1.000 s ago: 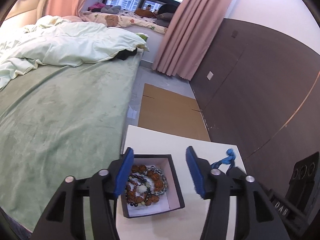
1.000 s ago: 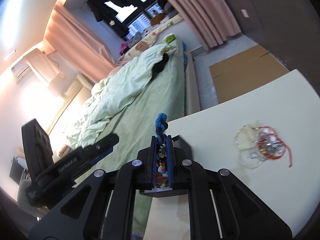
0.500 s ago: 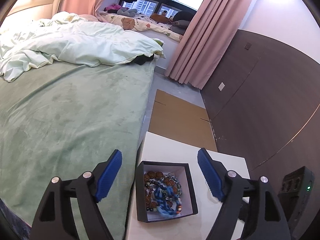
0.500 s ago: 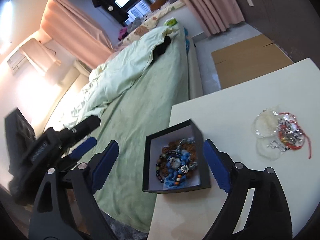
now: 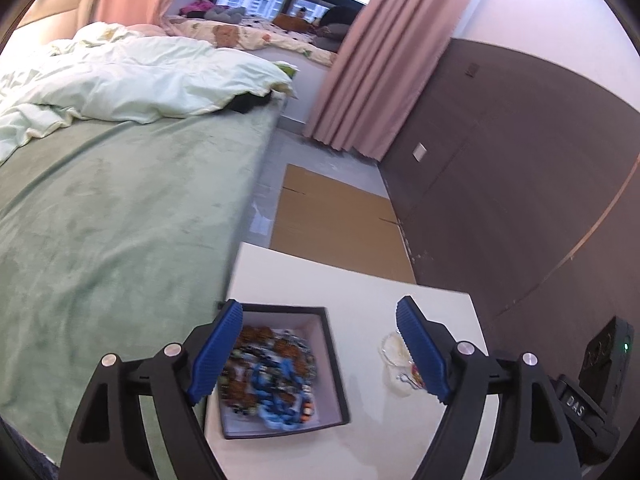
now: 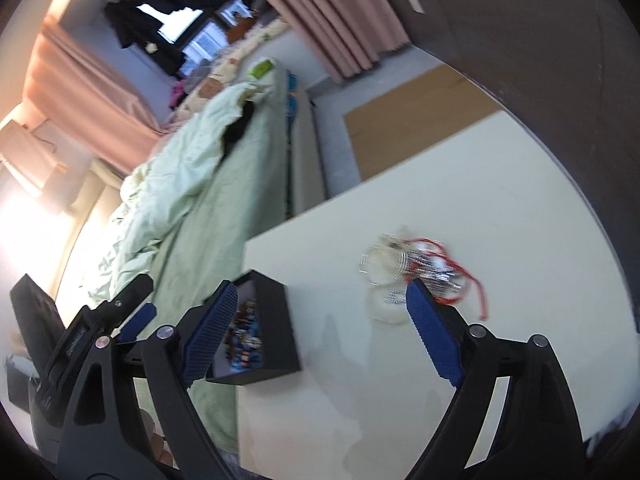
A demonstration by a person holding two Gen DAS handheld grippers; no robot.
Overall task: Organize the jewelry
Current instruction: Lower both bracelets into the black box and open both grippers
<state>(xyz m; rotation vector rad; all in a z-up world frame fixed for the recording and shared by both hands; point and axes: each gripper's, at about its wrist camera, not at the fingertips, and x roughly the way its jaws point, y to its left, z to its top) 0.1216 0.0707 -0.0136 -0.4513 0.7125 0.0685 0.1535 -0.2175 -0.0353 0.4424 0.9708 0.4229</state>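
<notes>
Jaws spread wide on both, nothing between the pads. Left gripper (image 5: 320, 344) over black box (image 5: 334, 364), its left pad above the bead bracelets (image 5: 272, 368) inside. Right gripper (image 6: 320, 340) straddles bare table (image 6: 500, 184); loose jewelry pile (image 6: 420, 270) just past its right pad, box by its left pad.

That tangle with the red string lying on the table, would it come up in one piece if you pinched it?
Probably not neatly. The tangle looks like loose chains and thin cord, so likely floppy and trailing. It seems light, and its strands could snag each other.
</notes>
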